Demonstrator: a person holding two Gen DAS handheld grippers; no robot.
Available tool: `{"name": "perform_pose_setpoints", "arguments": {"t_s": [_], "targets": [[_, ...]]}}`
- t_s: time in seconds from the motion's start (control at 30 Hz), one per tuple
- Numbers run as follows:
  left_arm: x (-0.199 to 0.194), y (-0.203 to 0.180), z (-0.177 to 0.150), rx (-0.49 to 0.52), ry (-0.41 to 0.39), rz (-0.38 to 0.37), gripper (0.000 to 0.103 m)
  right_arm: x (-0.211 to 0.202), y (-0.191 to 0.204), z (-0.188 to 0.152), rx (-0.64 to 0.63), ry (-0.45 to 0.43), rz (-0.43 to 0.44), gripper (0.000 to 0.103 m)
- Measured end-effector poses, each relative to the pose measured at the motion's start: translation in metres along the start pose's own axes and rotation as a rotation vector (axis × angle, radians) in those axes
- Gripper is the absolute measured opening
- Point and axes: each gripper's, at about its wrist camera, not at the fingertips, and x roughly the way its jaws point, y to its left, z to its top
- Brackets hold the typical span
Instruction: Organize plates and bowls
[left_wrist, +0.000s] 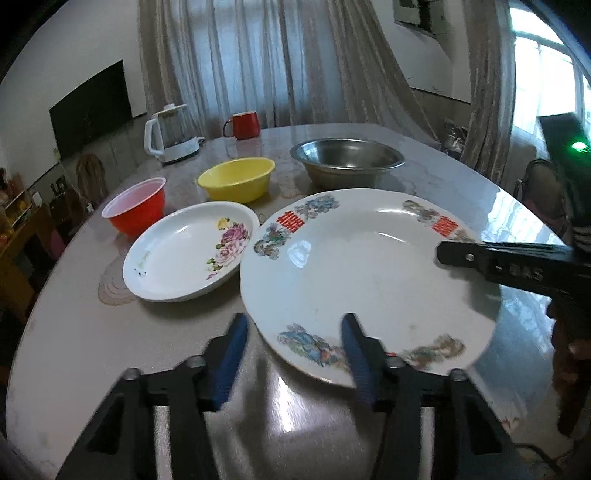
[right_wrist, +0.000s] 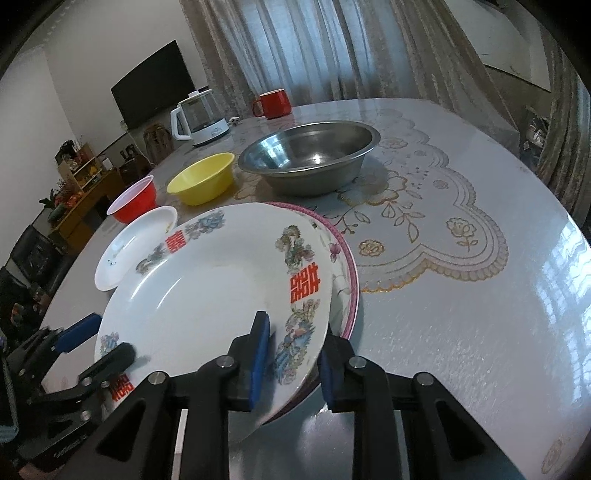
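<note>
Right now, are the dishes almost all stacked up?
Not yet. The big plate sits over a pink-rimmed plate, so that stack looks begun. Both grippers work it: the right gripper straddles its rim, jaws apart; the left gripper is open at its near edge. Left: the small plate, red bowl, yellow bowl and steel bowl sit apart.

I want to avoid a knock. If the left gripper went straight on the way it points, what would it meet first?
Probably the large plate: the left gripper is open, and the rim already sits between its fingers. Depth is unclear, so contact is a guess.
</note>
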Motion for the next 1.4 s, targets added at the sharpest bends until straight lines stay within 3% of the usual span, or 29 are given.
{"name": "perform_pose_setpoints", "arguments": {"t_s": [0.23, 0.37, 0.43, 0.67, 0.77, 0.9, 1.03, 1.13, 1.4], "targets": [[0.003, -0.006, 0.002, 0.020, -0.012, 0.043, 0.043, -0.004, 0.001, 0.001, -0.004, -0.027, -0.056, 0.025], [0.009, -0.010, 0.008, 0.032, -0.018, 0.078, 0.041, -0.016, 0.002, 0.000, -0.009, -0.080, -0.096, 0.036], [0.013, -0.013, 0.010, 0.043, -0.020, 0.094, 0.041, -0.024, 0.002, 0.000, -0.012, -0.114, -0.135, 0.036], [0.024, -0.019, 0.015, 0.063, -0.037, 0.109, 0.041, -0.044, -0.010, -0.005, 0.064, -0.158, -0.113, 0.036], [0.024, -0.015, 0.015, 0.036, -0.024, 0.069, 0.049, -0.044, -0.007, -0.009, 0.065, -0.156, -0.091, 0.036], [0.016, -0.005, 0.011, -0.006, -0.025, 0.060, 0.080, -0.043, 0.000, -0.016, 0.049, -0.145, -0.059, 0.036], [0.006, 0.009, 0.005, -0.050, -0.037, 0.043, 0.081, -0.042, 0.010, -0.018, 0.026, -0.144, -0.048, 0.036], [0.001, 0.021, 0.001, -0.097, -0.035, 0.032, 0.089, -0.040, 0.015, -0.018, 0.023, -0.136, -0.033, 0.036], [-0.010, 0.052, -0.011, -0.218, -0.054, 0.044, 0.089, -0.041, 0.023, -0.022, 0.010, -0.127, -0.031, 0.036]]}}
